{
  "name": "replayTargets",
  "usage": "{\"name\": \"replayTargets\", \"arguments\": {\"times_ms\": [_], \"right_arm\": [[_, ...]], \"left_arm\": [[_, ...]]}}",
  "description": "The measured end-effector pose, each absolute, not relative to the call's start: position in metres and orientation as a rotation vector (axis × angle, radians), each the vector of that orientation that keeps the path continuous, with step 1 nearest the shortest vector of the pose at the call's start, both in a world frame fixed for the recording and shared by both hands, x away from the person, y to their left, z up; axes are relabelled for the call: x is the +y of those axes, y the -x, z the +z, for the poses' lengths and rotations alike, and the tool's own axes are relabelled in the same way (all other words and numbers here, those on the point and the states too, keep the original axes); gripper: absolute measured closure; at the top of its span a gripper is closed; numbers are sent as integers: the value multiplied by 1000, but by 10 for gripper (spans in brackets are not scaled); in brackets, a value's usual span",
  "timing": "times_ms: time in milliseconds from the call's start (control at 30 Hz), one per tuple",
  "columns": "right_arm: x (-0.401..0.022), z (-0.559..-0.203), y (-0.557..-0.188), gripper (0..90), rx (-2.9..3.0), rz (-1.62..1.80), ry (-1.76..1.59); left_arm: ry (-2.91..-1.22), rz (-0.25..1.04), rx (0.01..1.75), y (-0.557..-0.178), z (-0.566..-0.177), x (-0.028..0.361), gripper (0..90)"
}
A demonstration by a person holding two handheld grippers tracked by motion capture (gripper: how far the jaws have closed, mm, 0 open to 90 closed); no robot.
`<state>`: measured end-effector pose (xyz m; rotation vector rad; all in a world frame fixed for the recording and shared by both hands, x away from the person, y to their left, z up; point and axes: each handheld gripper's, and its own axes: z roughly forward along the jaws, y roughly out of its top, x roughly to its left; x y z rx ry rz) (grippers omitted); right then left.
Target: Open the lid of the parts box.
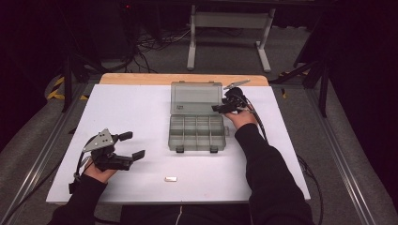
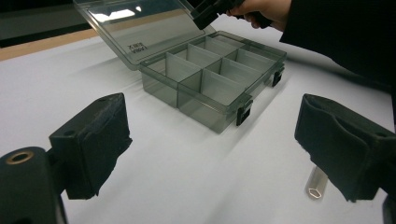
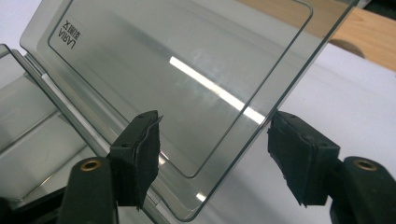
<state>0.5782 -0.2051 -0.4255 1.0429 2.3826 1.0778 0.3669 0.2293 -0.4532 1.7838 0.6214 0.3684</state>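
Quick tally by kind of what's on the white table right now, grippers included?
Compartment box, smoky clear plastic, lid open: 1
Small metal hex standoff lying near the front edge: 1
Hand-held grippers, left gripper and right gripper: 2
Total: 4

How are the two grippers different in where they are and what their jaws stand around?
The left gripper sits near the table's front-left, its jaws around nothing; a small metal piece lies nearby. The right gripper is beside the box, jaws either side of the raised lid. Both stand open.
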Motion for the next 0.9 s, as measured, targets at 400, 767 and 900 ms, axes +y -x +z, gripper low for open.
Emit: {"name": "replayTargets", "arguments": {"times_ms": [400, 767, 900], "right_arm": [[-206, -432, -580, 343, 2432, 1058, -1078], [-212, -424, -574, 334, 2438, 1084, -1073], [-211, -411, -562, 326, 2430, 1122, -1027]], "left_arm": [[-1782, 372, 622, -367, -453, 230, 110], [-1772, 368, 619, -369, -451, 232, 108], [-1760, 382, 625, -369, -449, 238, 108]]}}
